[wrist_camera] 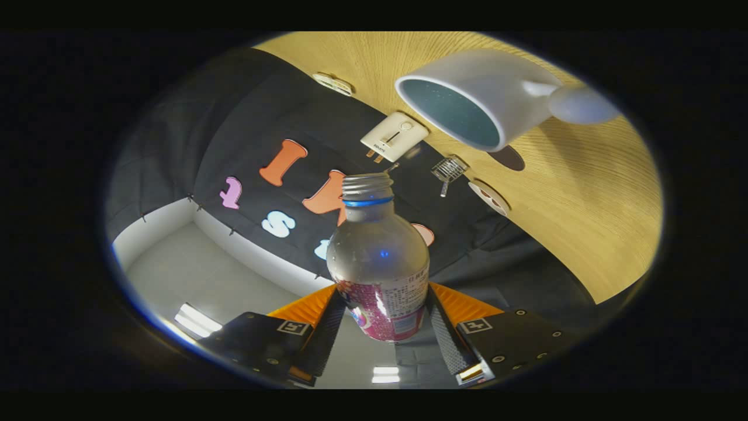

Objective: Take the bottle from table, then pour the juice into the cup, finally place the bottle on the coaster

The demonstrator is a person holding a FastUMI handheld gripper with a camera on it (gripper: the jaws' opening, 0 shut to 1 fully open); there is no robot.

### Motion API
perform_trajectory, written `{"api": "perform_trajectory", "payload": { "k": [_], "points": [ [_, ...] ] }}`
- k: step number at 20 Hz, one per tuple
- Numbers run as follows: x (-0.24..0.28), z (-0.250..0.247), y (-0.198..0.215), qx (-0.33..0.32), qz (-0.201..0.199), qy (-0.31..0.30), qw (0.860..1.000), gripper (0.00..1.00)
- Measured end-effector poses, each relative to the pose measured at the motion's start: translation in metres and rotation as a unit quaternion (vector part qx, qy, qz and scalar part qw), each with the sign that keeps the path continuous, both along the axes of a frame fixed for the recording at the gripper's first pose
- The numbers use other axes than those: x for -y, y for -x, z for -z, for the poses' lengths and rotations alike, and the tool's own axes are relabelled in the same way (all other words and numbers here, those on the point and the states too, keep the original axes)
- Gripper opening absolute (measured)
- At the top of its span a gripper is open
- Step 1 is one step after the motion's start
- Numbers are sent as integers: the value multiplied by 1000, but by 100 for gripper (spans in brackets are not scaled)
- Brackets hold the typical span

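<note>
My gripper (383, 310) is shut on a clear plastic bottle (378, 257) with a pink label, both fingers pressing its lower body. The view is rolled far over, so the bottle is tipped. Its threaded neck with a blue ring (367, 193) is uncapped and points toward the wooden table. Beyond the bottle mouth and to one side stands a white cup (473, 99) with a dark teal inside and a handle, its opening facing me. A dark round coaster (507, 158) lies on the table just past the cup. The bottle mouth is short of the cup rim.
On the wooden table (584, 204) near its wall edge lie a white plug adapter (394, 136), a small metal wire piece (449, 169), a round disc (489, 197) and another flat white item (333, 83). Ceiling lights show beyond the fingers.
</note>
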State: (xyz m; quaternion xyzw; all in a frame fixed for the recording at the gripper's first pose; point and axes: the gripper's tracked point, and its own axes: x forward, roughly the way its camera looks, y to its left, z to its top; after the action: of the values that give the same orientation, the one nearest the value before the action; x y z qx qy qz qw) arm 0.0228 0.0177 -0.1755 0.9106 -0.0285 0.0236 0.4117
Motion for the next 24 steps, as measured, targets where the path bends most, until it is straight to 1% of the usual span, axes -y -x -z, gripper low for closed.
{"api": "perform_trajectory", "payload": {
  "k": [2, 4, 7, 9, 11, 13, 14, 16, 17, 20, 22, 24],
  "points": [
    [-5, 2, -3, -7, -5, 11, 1000, 77],
    [-15, 10, -4, -26, -16, 48, 998, 77],
    [-13, 28, -1, -69, -28, 114, 991, 77],
    [-9, 46, 2, -109, -34, 173, 978, 77],
    [-2, 54, 5, -131, -43, 221, 965, 77],
    [2, 63, 7, -156, -56, 281, 945, 77],
    [2, 68, 9, -171, -65, 319, 930, 77],
    [9, 78, 11, -201, -76, 399, 892, 77],
    [13, 77, 12, -210, -80, 439, 870, 77],
    [23, 73, 15, -225, -91, 552, 798, 77],
    [24, 69, 5, -232, -98, 604, 756, 77],
    [25, 67, -1, -235, -103, 643, 721, 77]
  ]
}}
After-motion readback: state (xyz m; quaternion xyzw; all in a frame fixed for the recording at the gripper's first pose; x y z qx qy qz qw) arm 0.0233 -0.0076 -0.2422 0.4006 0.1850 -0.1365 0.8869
